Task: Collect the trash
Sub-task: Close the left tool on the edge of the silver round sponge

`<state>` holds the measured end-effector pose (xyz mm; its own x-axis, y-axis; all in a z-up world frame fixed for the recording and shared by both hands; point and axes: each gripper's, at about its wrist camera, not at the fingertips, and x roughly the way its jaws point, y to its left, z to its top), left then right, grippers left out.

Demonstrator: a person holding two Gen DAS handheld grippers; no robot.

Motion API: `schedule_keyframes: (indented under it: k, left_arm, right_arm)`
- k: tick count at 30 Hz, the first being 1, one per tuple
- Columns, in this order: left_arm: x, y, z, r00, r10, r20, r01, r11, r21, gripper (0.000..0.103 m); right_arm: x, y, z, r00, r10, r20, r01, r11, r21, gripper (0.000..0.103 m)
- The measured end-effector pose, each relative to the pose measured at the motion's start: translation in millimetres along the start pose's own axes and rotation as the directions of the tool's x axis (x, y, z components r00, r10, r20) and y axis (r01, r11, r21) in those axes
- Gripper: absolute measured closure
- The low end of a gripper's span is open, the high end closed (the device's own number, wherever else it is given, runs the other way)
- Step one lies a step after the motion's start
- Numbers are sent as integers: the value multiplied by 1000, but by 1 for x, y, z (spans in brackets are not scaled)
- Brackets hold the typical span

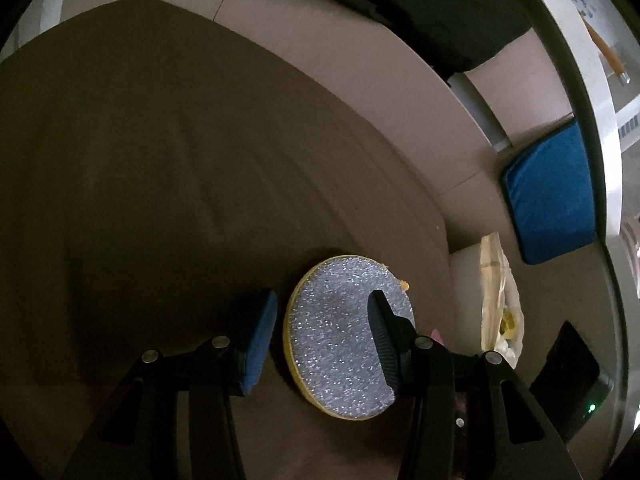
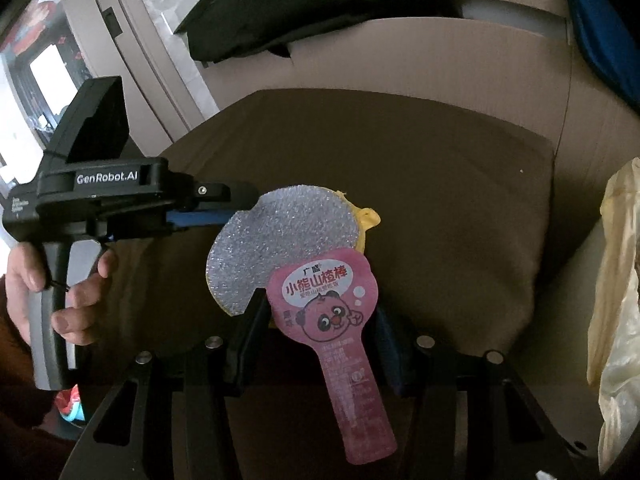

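Left wrist view: the left gripper [image 1: 322, 312] has its jaws pinching the round silver scouring pad [image 1: 340, 336], which stands on edge between the blue pads above a brown cushion [image 1: 160, 160].

Right wrist view: the right gripper [image 2: 320, 320] has its jaws clamped on a pink snack wrapper [image 2: 332, 312] printed "小熊山楂棒", just in front of the scouring pad [image 2: 272, 240]. The other gripper's body reads "GenRobot.AI".
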<state>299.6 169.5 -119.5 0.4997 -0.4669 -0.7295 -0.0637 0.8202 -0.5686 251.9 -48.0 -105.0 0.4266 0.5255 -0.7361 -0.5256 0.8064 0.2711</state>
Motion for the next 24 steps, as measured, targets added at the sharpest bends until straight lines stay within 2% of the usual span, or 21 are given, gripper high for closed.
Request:
schedule_keyframes:
  k: [8, 16, 20, 24]
  left_arm:
    - [0, -2, -1, 997, -64, -44, 61, 996, -68, 55]
    - [-18, -24, -3, 992, -123, -26, 122, 991, -48, 55]
    - [-20, -35, -5, 992, -126, -28, 125, 992, -13, 55]
    - [-11, -37, -9, 988, -140, -60, 137, 989, -51, 55]
  right_arm:
    - [4, -1, -2, 1000, 6, 24, -7, 1000, 21, 56]
    - [6, -8, -3, 999, 12, 42, -14, 999, 53, 56]
    - [2, -12, -5, 999, 13, 53, -17, 997, 74, 56]
    - [-4, -19, -10, 998, 11, 65, -17, 996, 90, 56]
